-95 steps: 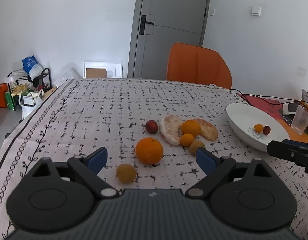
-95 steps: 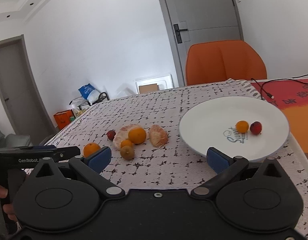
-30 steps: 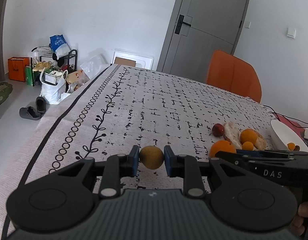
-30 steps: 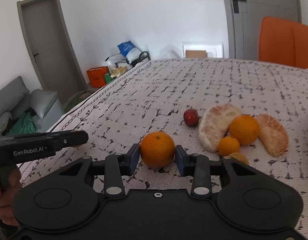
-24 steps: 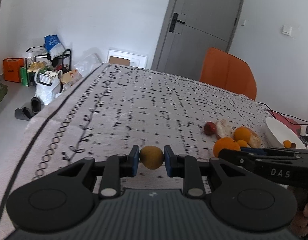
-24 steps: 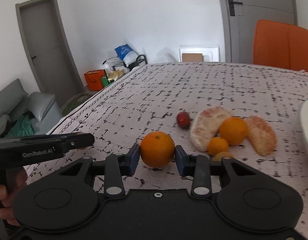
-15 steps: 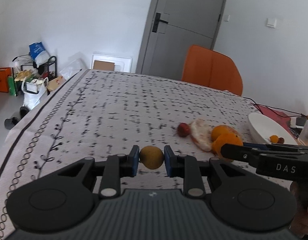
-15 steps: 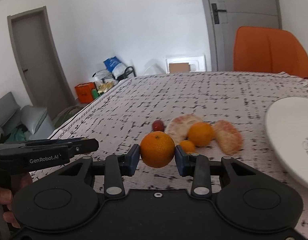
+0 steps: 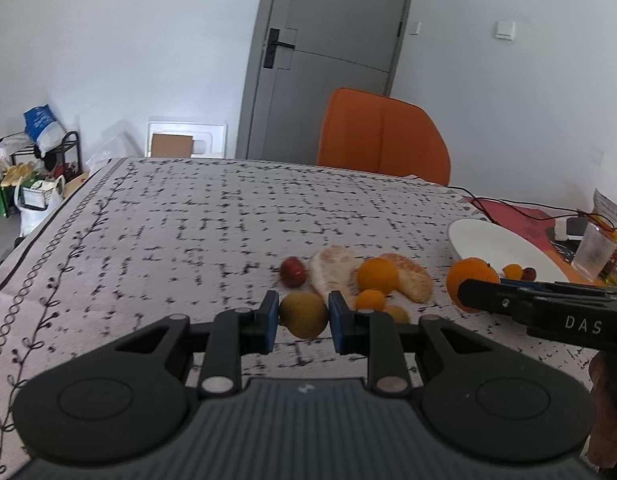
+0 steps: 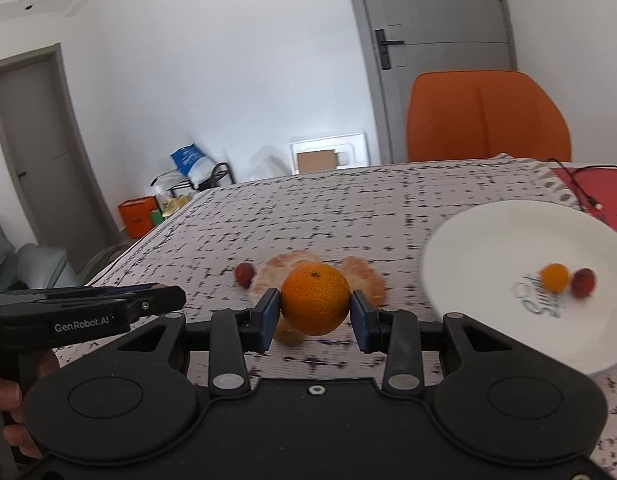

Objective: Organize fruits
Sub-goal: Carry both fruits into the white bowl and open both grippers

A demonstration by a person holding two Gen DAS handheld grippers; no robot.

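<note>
White walls, grey door [image 9: 328,64], orange chair [image 9: 382,136] behind. Table [image 9: 188,216] covered with a black-and-white cloth.

Left gripper [image 9: 300,322] pinched shut on a small yellow-brown fruit [image 9: 303,315], blue pads pressing both sides so it cannot roll out. Lifted up off the cloth.

Right gripper [image 10: 314,316] squeezed shut on a big orange [image 10: 315,298], held up in the air too, round sides caught between the pads.

Both probably on the way to the white plate [image 10: 488,248] off to the right, near the table edge. Already sitting on the plate: a little orange fruit [image 10: 554,277] touching a little red fruit [image 10: 583,282]. Looks like the home for all the fruit.

Left on the cloth, close together in a bunch: a red fruit [image 9: 293,272], two peeled pieces [image 9: 332,266], a middle-size orange [image 9: 377,275], a small orange one [image 9: 370,300], and another yellow-brown one [image 9: 396,314] partly hidden behind the left gripper.

Clear cup [image 9: 592,252] and wires by the plate, so careful aim needed there.

Round fruit rolls easily; best set down low and gently in the plate's dip.
</note>
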